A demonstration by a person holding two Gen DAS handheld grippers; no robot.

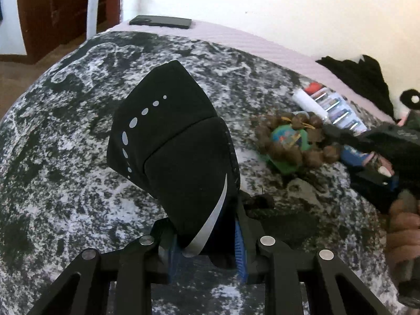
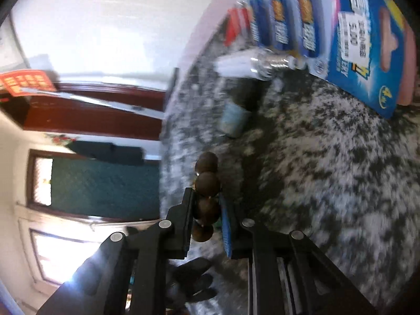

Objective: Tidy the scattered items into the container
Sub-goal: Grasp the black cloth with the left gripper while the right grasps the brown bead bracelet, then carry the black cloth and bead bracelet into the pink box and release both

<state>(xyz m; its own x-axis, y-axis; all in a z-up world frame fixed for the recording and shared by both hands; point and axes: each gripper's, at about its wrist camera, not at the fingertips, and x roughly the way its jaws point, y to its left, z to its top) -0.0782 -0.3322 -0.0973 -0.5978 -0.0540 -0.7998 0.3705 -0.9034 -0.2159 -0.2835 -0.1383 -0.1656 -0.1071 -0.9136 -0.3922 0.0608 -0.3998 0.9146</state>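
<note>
Matt black cloth pouch [image 1: 173, 152], glossy beads [image 2: 207, 183]

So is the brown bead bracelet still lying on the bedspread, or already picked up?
Picked up. The right gripper is shut on the bead bracelet, beads sitting between its fingers; in the left view the loop hangs above the bedspread.

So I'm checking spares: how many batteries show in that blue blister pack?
3 blue batteries show side by side at the top of the blue card pack, beside the white tube; motion blur may hide more.
</note>
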